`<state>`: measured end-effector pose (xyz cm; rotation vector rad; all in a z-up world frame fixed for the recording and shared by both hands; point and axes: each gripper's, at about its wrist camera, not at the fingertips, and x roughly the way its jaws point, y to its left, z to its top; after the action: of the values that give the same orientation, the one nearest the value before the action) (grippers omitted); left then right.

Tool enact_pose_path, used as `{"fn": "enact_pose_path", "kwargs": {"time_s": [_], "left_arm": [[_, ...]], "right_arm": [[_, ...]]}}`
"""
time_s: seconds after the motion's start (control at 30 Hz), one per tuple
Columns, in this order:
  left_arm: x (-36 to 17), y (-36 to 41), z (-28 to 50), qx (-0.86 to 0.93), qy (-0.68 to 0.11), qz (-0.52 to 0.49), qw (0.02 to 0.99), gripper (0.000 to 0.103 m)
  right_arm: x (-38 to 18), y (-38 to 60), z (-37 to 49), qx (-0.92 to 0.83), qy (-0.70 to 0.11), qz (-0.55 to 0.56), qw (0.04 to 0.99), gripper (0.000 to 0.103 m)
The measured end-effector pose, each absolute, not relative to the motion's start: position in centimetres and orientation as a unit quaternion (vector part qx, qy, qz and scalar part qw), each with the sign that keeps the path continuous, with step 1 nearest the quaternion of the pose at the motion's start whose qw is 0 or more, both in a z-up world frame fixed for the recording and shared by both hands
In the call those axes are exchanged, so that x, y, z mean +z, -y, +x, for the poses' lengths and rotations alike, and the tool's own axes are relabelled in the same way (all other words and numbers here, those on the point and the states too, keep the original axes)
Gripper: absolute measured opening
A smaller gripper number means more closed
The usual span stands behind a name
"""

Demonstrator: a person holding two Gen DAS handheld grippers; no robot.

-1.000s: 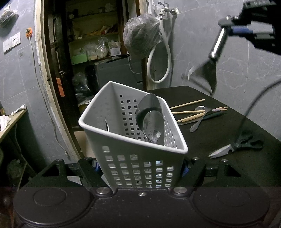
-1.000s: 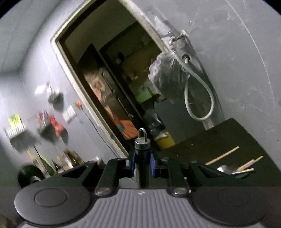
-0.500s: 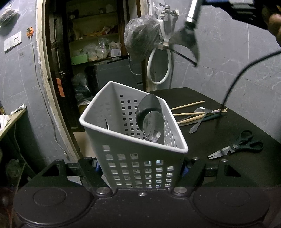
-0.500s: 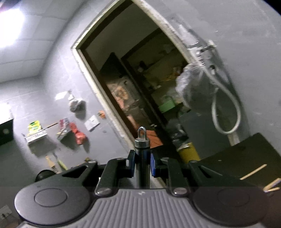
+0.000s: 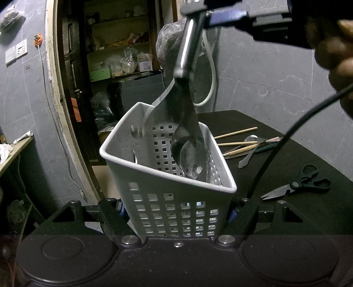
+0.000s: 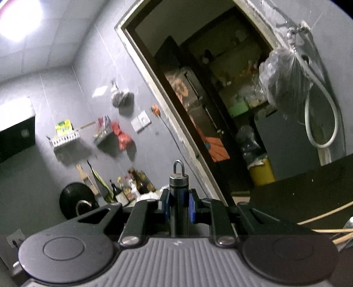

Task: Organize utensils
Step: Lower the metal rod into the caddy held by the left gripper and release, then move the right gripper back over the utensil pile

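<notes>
Grey tiled walls surround a black table (image 5: 286,212). My left gripper (image 5: 176,212) clamps the white basket (image 5: 172,194), already holding spoons (image 5: 190,156). My right gripper (image 5: 198,15), at twelve o'clock, grips a spatula (image 5: 181,103) above it. Chopsticks (image 5: 236,132), a fork (image 5: 251,152) and scissors (image 5: 297,185), at three o'clock, remain.

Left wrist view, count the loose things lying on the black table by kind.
Wooden sticks: 3 distinct
Metal cutlery pieces: 2, overlapping
Dark-handled utensil: 1
Scissors: 1
Total: 7, though the tangled heap may hide more.
</notes>
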<state>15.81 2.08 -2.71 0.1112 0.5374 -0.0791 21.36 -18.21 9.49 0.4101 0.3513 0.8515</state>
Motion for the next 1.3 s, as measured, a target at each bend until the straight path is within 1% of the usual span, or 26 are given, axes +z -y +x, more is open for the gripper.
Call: {"fn": "enact_pose_path", "kwargs": {"time_s": [0.4, 0.5, 0.53, 0.6, 0.63, 0.67, 0.7, 0.8, 0.87, 0.9, 0.97, 1.07, 1.2, 1.3], "left_arm": [[-2.8, -2.0, 15.9, -0.041, -0.265, 0.056, 0.962, 0.078], [-2.8, -2.1, 15.8, -0.041, -0.264, 0.056, 0.962, 0.078], [-2.8, -2.1, 15.8, -0.041, -0.264, 0.056, 0.962, 0.078], [-2.9, -2.1, 15.8, -0.041, -0.265, 0.056, 0.962, 0.078], [-2.9, -2.2, 15.8, -0.041, -0.265, 0.055, 0.962, 0.078], [-2.9, -2.2, 15.8, -0.042, -0.265, 0.056, 0.962, 0.078], [-2.9, -2.2, 15.8, -0.042, -0.265, 0.056, 0.962, 0.078], [-2.9, -2.3, 15.8, -0.043, -0.265, 0.056, 0.962, 0.077], [-2.9, -2.3, 15.8, -0.043, -0.265, 0.056, 0.962, 0.077], [-2.9, -2.3, 15.8, -0.043, -0.265, 0.055, 0.962, 0.077], [-2.9, -2.4, 15.8, -0.043, -0.265, 0.055, 0.962, 0.077], [-2.9, -2.4, 15.8, -0.043, -0.265, 0.055, 0.962, 0.077], [-2.9, -2.4, 15.9, -0.045, -0.267, 0.056, 0.961, 0.077], [-2.9, -2.5, 16.0, -0.048, -0.269, 0.058, 0.96, 0.077]], "right_arm": [[7.2, 16.1, 20.1, 0.417, -0.211, 0.146, 0.872, 0.022], [6.9, 15.7, 19.6, 0.42, -0.218, 0.129, 0.872, 0.023], [6.8, 15.5, 19.5, 0.421, -0.222, 0.124, 0.871, 0.026], [6.8, 15.4, 19.2, 0.422, -0.224, 0.122, 0.87, 0.028], [6.9, 15.5, 19.1, 0.422, -0.222, 0.122, 0.87, 0.04], [7.0, 15.6, 18.9, 0.42, -0.219, 0.121, 0.872, 0.057], [7.1, 15.8, 18.7, 0.418, -0.214, 0.121, 0.875, 0.062], [7.4, 16.5, 18.3, 0.417, -0.206, 0.128, 0.876, 0.07], [7.6, 17.2, 18.0, 0.408, -0.202, 0.13, 0.881, 0.082], [7.6, 17.7, 17.8, 0.401, -0.2, 0.131, 0.884, 0.085], [7.7, 18.9, 17.5, 0.378, -0.198, 0.135, 0.894, 0.096], [7.2, 21.1, 17.3, 0.337, -0.205, 0.141, 0.908, 0.103], [5.1, 24.5, 16.9, 0.26, -0.237, 0.148, 0.924, 0.103], [2.9, 26.4, 17.1, 0.18, -0.282, 0.148, 0.931, 0.103]]}}
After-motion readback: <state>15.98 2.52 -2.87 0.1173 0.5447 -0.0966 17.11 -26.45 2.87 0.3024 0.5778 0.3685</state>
